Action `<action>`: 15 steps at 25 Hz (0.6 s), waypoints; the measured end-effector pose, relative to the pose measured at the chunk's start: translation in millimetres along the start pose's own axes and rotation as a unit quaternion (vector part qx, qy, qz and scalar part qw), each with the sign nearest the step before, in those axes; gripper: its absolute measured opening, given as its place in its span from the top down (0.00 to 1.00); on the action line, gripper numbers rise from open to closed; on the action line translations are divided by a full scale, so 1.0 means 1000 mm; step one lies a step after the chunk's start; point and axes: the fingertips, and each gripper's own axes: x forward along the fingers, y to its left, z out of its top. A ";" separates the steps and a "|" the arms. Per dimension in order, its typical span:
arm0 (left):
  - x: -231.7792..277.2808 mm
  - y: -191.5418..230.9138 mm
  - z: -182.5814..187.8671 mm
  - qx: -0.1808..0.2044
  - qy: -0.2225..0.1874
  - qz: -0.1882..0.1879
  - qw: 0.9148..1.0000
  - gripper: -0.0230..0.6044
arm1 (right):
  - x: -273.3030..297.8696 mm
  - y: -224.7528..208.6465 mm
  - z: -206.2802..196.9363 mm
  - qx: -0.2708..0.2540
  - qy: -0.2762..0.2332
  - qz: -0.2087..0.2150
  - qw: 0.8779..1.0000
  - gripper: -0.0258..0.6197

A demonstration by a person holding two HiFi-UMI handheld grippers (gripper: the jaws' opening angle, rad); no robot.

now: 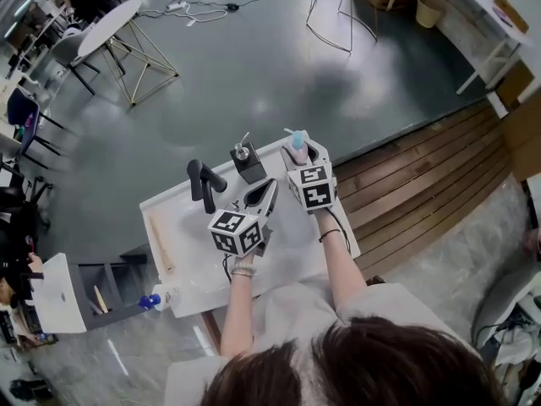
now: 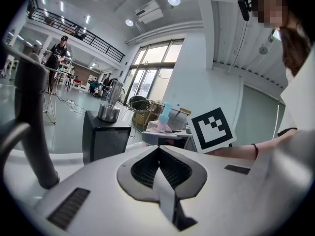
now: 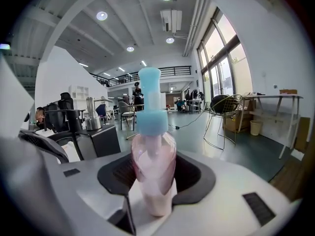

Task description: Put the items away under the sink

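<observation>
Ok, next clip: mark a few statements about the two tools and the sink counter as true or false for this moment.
1. The right tool grips a pink bottle. True.
2. The left tool has its jaws wide apart. False: they are together, with nothing between them.
3. The black dispenser lies on its side. False: it stands upright on the counter.
4. In the head view, the black faucet is to the left of the left tool. True.
</observation>
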 end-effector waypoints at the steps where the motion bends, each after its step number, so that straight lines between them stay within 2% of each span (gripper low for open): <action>1: -0.001 -0.001 0.001 0.000 -0.002 0.001 1.000 0.96 | -0.001 -0.001 0.000 0.000 -0.001 -0.001 1.000 0.65; 15: -0.020 -0.012 0.010 0.000 -0.034 0.033 0.999 0.96 | -0.040 -0.002 0.031 0.007 -0.040 0.025 0.999 0.65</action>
